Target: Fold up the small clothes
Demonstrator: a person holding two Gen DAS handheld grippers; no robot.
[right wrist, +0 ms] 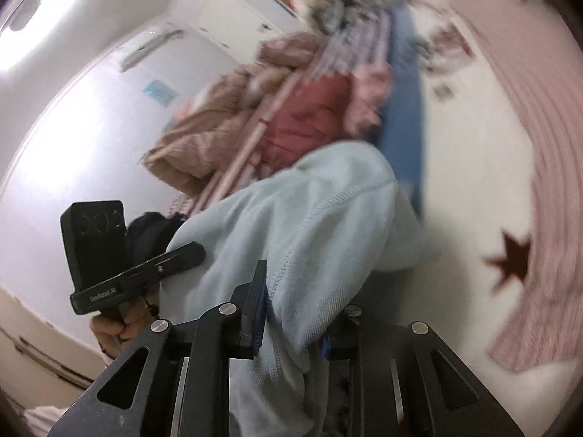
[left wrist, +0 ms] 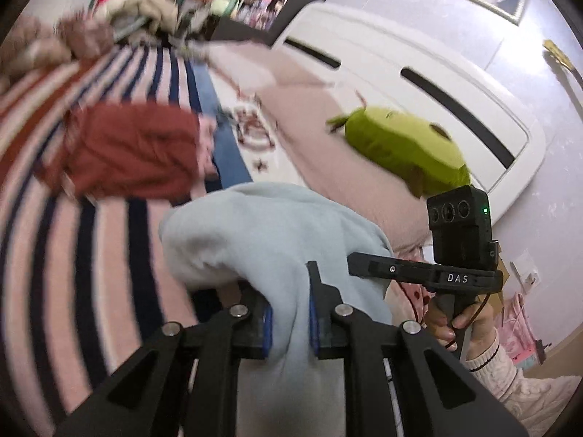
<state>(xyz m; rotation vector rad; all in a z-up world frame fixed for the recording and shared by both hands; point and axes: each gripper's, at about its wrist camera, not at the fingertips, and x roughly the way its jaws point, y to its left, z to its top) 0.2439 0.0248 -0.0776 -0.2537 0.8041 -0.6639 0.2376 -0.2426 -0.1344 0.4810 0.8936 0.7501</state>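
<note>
A pale blue garment (left wrist: 269, 233) hangs lifted above the bed, pinched at two places. My left gripper (left wrist: 290, 322) is shut on one bunched part of it, with cloth squeezed between the blue pads. My right gripper (right wrist: 291, 327) is shut on another edge of the pale blue garment (right wrist: 309, 218), whose stitched seam runs up from the pads. The right gripper's body (left wrist: 459, 240) shows in the left wrist view at the right, held by a hand. In the right wrist view the left gripper's body (right wrist: 109, 255) sits at the left.
A folded red garment (left wrist: 135, 149) lies on the striped pink and navy blanket (left wrist: 73, 255). A green plush toy (left wrist: 404, 145) rests on a pink cover by the white headboard (left wrist: 419, 73). Piled clothes (left wrist: 138, 11) sit at the far end. A white sheet with a dark star (right wrist: 510, 255) lies right.
</note>
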